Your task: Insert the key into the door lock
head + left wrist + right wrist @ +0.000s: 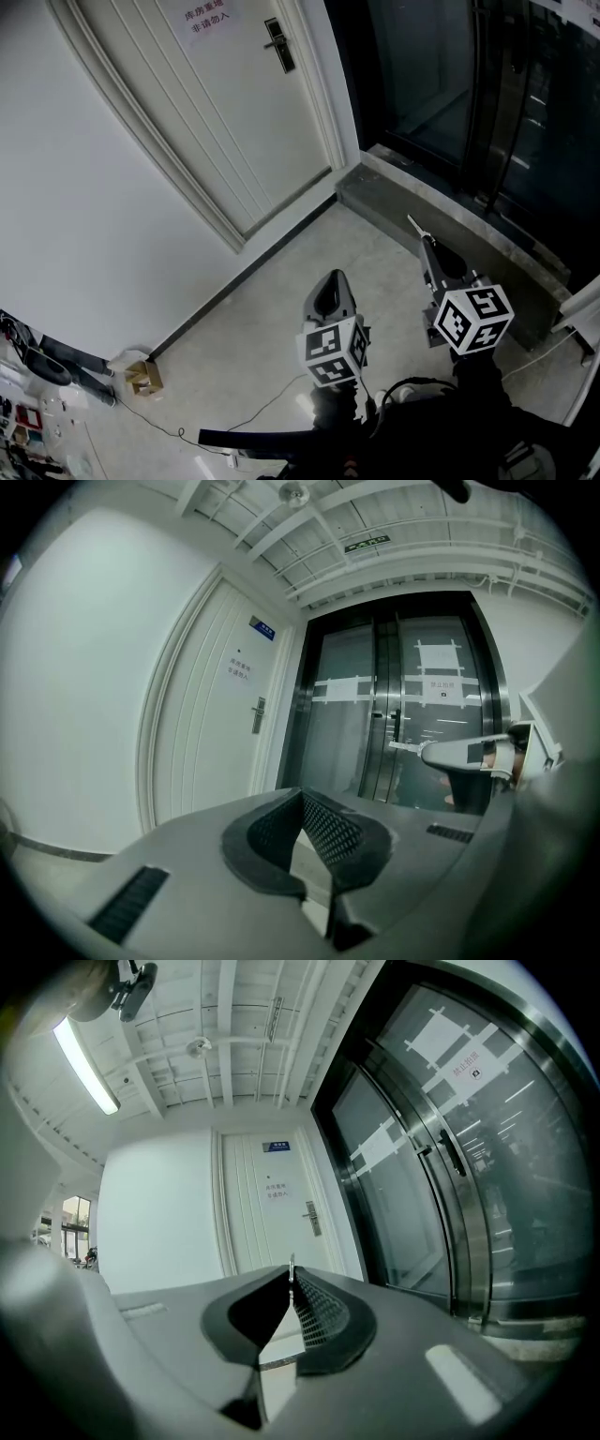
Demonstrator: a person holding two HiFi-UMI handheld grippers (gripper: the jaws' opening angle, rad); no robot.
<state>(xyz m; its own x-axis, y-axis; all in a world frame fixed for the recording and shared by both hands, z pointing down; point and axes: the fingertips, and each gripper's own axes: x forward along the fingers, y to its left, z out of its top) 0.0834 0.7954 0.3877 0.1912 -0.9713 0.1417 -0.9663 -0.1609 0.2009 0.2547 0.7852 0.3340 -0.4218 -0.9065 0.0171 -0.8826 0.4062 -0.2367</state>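
Note:
The white door (216, 112) stands far ahead, with its dark lock plate and handle (279, 45) at the top of the head view. My right gripper (428, 242) is shut on a thin metal key (412, 223) that sticks out past its tips. In the right gripper view the key (292, 1267) points up between the pads, and the lock (311, 1218) is small and distant beyond it. My left gripper (330, 279) is shut with nothing in it. In the left gripper view the lock (258, 714) is far off, and the right gripper (469, 754) shows at the right.
A dark glass double door (469, 84) with a stone threshold step (441, 220) fills the right. A small cardboard box (143, 376) and a thin cable (225, 417) lie on the floor by the left wall. A paper notice (204, 17) hangs on the white door.

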